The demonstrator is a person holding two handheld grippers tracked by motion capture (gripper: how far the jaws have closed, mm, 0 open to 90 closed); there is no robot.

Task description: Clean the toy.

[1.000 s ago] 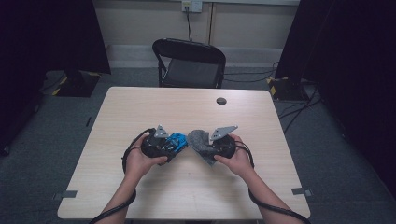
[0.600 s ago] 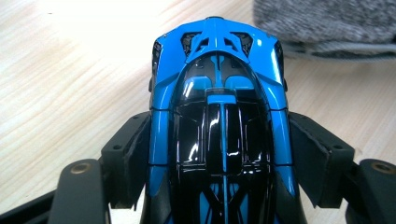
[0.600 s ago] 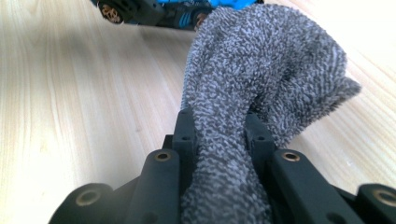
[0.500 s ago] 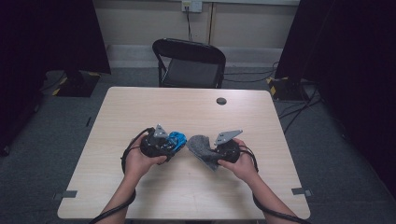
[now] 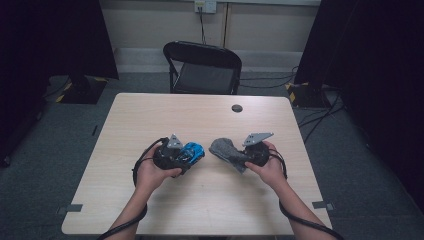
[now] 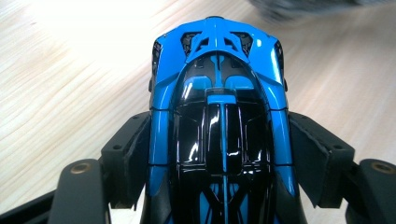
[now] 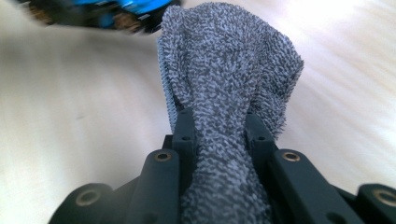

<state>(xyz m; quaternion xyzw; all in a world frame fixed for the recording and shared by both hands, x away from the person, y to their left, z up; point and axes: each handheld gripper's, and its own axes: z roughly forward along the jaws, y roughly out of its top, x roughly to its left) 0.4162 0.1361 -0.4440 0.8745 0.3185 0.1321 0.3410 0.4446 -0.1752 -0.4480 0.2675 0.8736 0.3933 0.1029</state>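
The left gripper point(image 5: 187, 155) grasps one blue and black toy car point(image 5: 192, 151) by its flanks; in the left gripper view the car point(image 6: 219, 116) lies lengthwise between the two black jaws, both pads pressing on its sides, its far end jutting out beyond them over the wood. The right gripper point(image 5: 235, 156) is clenched on one grey terry cloth point(image 5: 223, 148); in the right gripper view the cloth point(image 7: 229, 79) is pinched into a narrow neck between the jaws and fans out past them in a loose bunch. Car and cloth are held over the middle of the table point(image 5: 150, 115), nearer its front edge than its back edge, facing each other and a little apart. Farther off, one small dark round disc point(image 5: 237, 108) lies near the back edge, right of the middle. Beyond that edge stands one black folding chair point(image 5: 202, 67).
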